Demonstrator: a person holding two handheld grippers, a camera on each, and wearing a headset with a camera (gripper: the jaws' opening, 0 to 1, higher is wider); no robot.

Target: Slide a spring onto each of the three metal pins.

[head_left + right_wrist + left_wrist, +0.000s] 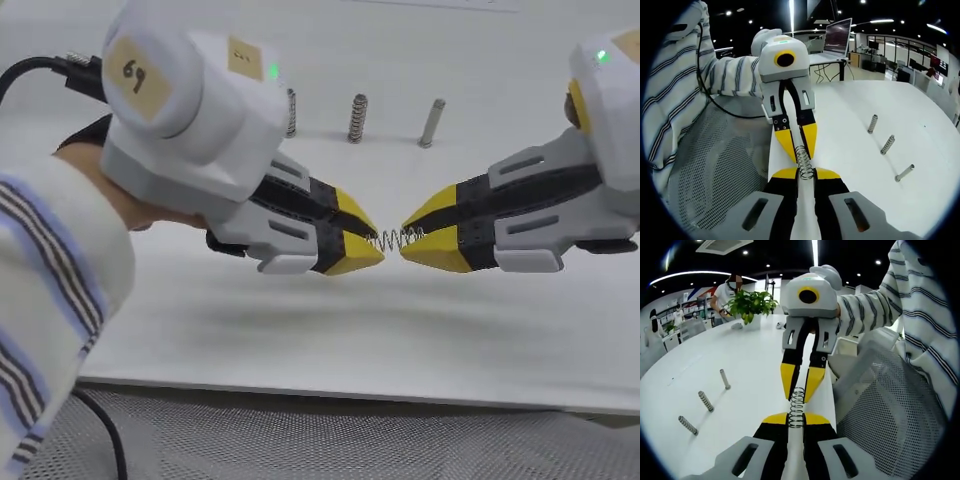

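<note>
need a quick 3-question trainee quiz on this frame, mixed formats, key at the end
1. True or false: the loose spring is gripped at one end by the left gripper and at the other end by the right gripper.
2. How many pins in the row already carry a spring? A) none B) one C) two D) three
3. Fill in: in the head view, the bare pin stands at the ______ end of the row.

Key
1. True.
2. C: the middle pin and the left pin, which is partly behind the left gripper.
3. right
</note>
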